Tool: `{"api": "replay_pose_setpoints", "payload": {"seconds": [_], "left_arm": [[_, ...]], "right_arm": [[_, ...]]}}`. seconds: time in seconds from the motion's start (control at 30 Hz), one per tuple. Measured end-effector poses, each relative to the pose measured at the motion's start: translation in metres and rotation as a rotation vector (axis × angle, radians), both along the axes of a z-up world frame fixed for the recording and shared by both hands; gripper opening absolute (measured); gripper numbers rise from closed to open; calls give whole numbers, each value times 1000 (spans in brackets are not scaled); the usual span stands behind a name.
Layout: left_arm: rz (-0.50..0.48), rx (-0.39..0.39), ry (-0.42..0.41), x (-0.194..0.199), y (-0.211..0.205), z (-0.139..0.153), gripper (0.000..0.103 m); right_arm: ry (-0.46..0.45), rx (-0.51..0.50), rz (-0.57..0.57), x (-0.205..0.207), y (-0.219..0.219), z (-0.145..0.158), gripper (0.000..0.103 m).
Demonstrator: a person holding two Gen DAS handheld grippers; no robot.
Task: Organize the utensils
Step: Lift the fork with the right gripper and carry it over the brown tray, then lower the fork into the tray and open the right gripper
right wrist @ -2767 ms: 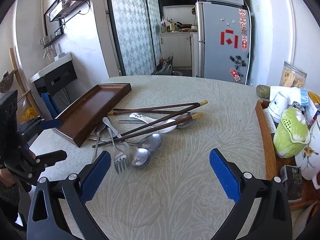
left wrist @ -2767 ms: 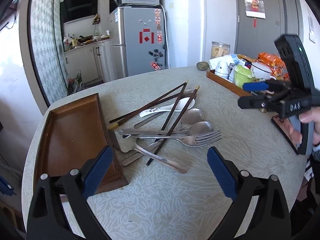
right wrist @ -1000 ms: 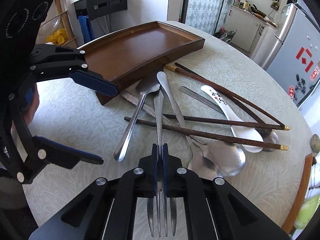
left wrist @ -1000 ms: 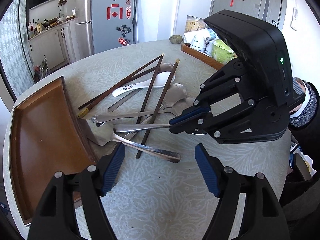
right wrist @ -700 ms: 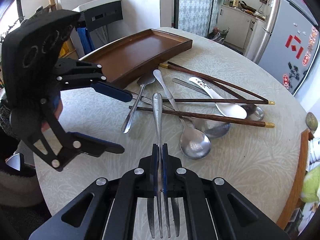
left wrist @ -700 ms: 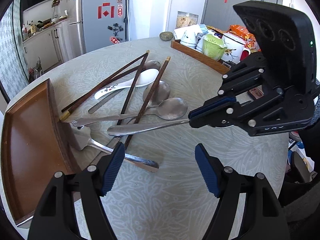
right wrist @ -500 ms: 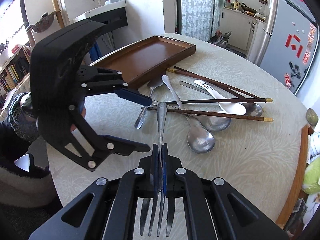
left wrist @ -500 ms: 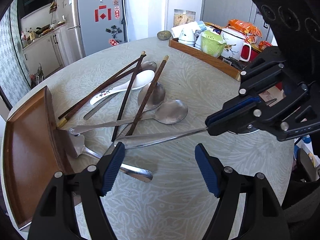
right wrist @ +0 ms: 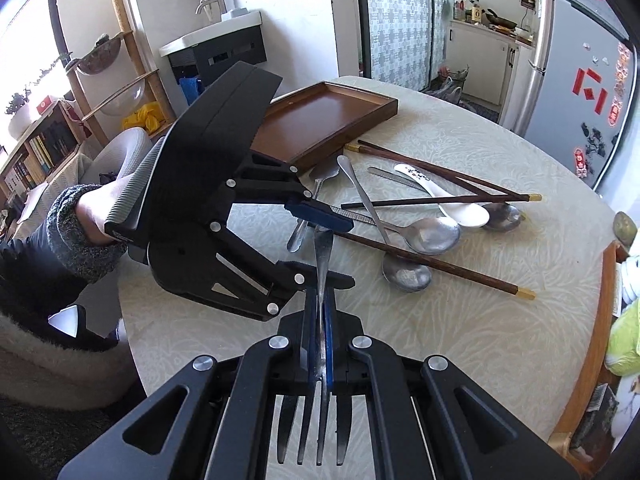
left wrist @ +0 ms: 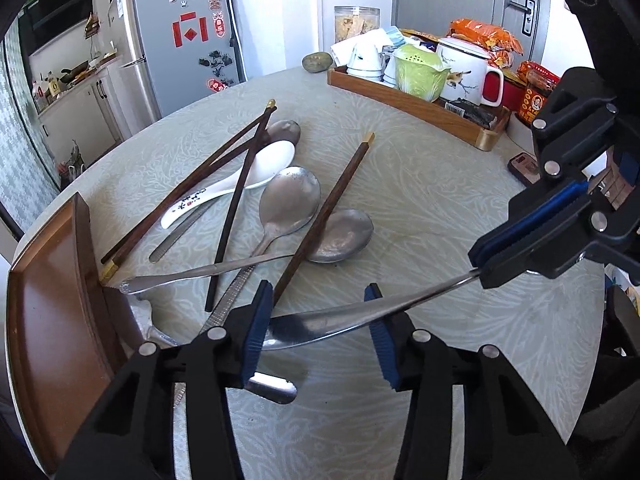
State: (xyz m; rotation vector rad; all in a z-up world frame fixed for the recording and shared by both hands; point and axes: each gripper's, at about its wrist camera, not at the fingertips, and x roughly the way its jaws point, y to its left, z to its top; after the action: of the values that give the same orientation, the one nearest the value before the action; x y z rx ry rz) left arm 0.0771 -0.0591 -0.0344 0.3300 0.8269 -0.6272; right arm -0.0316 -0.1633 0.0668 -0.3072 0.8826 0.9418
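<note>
Steel fork [right wrist: 322, 264] is clamped near its neck between the closed fingers of the right gripper [right wrist: 319, 344], tines toward the camera, handle held clear of the desk [left wrist: 420, 184]. Its handle end reaches between the blue pads of the left gripper [left wrist: 318, 332], whose fingers have just been closing and stand partly apart; whether the pads touch the handle is hard to tell from either view. Spoons [left wrist: 290, 200] and chopsticks [left wrist: 324, 212] lie crossed beside the empty wooden tray [left wrist: 52, 300].
</note>
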Motion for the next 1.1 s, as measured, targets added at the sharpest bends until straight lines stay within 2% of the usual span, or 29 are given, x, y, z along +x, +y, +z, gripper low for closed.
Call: {"api": "replay_pose_setpoints", "payload": {"seconds": [0.23,0.53,0.67,0.73,0.8,1.03,1.1], "left_arm": [[25,-1,-40,-5,17,20,50],[119,8,-75,0,82,41,51],[156,-37,-48,7,115,38,61],[160,-40,-51,9,125,36,64],[169,-35,-51,10,134,34,73],[195,-73,-30,3,171,24,79],[202,-83,-26,-6,183,23,83]], "right_arm": [[-40,2,27,-1,18,18,3],[-76,-4,87,14,84,36,3],[-68,-28,94,25,118,30,3],[-60,-43,84,34,133,25,3],[-53,-59,73,42,145,20,3],[-30,-119,42,62,185,-3,3],[-25,-134,16,70,195,-11,2]]}}
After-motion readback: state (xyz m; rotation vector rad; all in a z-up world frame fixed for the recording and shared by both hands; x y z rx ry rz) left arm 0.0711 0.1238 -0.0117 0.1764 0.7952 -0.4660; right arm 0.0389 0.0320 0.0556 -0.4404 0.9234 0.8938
